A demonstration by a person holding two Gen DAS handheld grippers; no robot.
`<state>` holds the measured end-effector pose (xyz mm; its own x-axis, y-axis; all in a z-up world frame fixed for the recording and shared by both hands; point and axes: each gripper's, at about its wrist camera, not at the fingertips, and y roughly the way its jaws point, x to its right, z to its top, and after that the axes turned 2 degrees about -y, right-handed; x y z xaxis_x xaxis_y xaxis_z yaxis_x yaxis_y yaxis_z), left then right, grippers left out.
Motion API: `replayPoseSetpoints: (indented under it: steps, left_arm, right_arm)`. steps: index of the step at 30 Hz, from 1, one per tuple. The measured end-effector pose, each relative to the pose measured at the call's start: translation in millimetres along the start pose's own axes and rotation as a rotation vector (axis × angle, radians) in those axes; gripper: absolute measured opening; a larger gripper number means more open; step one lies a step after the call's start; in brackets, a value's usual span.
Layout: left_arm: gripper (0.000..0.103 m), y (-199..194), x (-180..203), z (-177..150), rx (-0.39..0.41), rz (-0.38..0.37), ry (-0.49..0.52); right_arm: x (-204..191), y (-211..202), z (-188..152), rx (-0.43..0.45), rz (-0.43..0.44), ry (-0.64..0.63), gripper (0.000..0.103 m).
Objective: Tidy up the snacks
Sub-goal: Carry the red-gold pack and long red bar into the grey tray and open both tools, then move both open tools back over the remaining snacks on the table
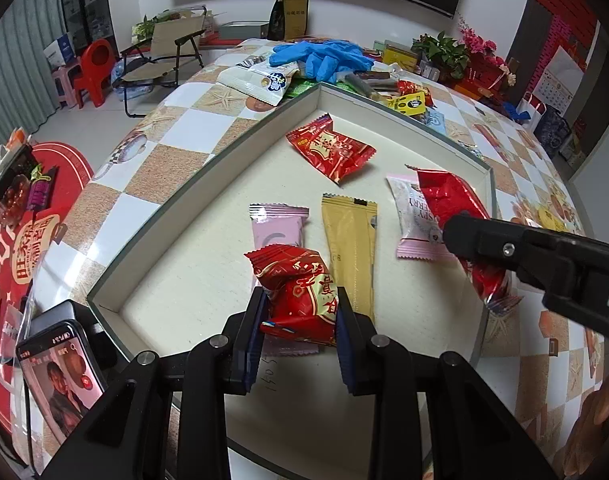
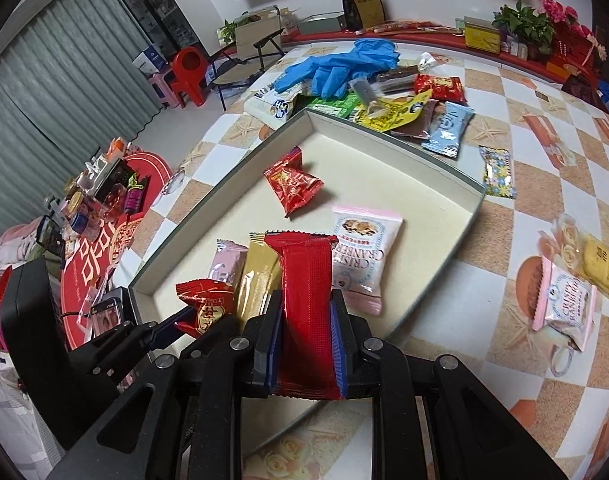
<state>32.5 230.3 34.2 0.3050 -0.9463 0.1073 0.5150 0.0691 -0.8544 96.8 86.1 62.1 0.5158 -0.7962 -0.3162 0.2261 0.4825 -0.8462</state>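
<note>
The left gripper [image 1: 298, 312] clamps a red-and-gold candy packet [image 1: 296, 292] between its pads, low over the near end of the shallow tray [image 1: 208, 184]. The right gripper [image 2: 306, 344] clamps a long red wrapper [image 2: 306, 304], held upright above the tray's near rim. Inside the tray lie a second red candy [image 1: 330, 148], a gold stick packet [image 1: 350, 240], a pink packet [image 1: 278, 226] and a white cranberry packet [image 2: 364, 256]. The tray's far half is mostly bare floor; the raised wall bounds it on all sides.

Only the right wrist view shows a loose cranberry packet [image 2: 564, 300] and a yellow packet [image 2: 602, 266] on the checkered tablecloth [image 2: 524, 200] beyond the tray's right wall. Only the left wrist view shows a phone [image 1: 60, 376] touching the tray's near-left corner. Blue gloves [image 2: 340, 66] top the snack pile behind the far corner
</note>
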Motion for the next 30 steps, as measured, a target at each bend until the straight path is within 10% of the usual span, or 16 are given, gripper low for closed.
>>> replayPoseSetpoints:
  steps: [13, 14, 17, 30]
  left_arm:
    - [0.039, -5.5, -12.1, 12.7, 0.031, 0.023, -0.04]
    - [0.044, -7.1, -13.2, 11.3, 0.037, 0.012, -0.041]
    - [0.063, -13.9, -10.3, 6.6, 0.059, -0.001, -0.03]
    - [0.072, -58.6, 77.0, -36.0, 0.109, -0.137, 0.135]
  right_arm:
    - [-12.3, 17.0, 10.8, -0.023, 0.018, -0.014, 0.024]
    - [-11.6, 18.5, 11.3, -0.033, 0.029, -0.003, 0.027]
    - [-4.4, 10.1, 10.8, 0.004, 0.053, 0.041, 0.1]
    - [72.4, -78.3, -61.9, 0.222, -0.068, 0.142, 0.103]
